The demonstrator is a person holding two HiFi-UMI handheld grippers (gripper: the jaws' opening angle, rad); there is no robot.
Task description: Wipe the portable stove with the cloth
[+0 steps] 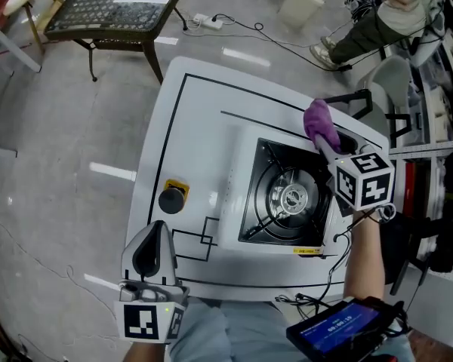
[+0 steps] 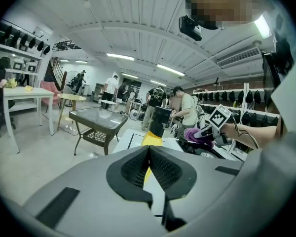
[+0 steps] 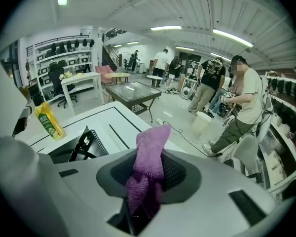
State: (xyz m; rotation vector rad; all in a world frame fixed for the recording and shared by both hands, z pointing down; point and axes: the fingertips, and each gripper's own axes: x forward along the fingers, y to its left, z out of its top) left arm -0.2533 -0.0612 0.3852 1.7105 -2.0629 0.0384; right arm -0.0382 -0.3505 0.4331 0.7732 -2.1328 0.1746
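**Purple cloth pinched in the right gripper at the stove's far corner**

Closest to the person, the left gripper (image 1: 157,228) hangs over the near left part of the white table (image 1: 189,119). Its jaws are pressed together with nothing between them. Just ahead of its tips, slightly to the right, a yellow bottle (image 1: 172,196) with a black cap stands on the table. To the right of that gripper and a little further on sits the stove (image 1: 234,194), with a white body, a black top and a round burner in the middle.

The right gripper (image 1: 326,148) is over the stove's far right corner, tilted downward. Its jaws stand narrow, clamped on the purple cloth (image 3: 150,164), which is bunched between the pads and sticks out past the tips. From the head view the cloth lies right at the stove's far right edge; whether it actually touches the metal I cannot tell. In the right gripper view the stove's black top is low and to the left of the jaws.

Beyond the table, well ahead of the left gripper, stands a glass-topped side table (image 1: 113,6). Ahead of the right gripper, a person (image 1: 389,10) is on the shiny floor
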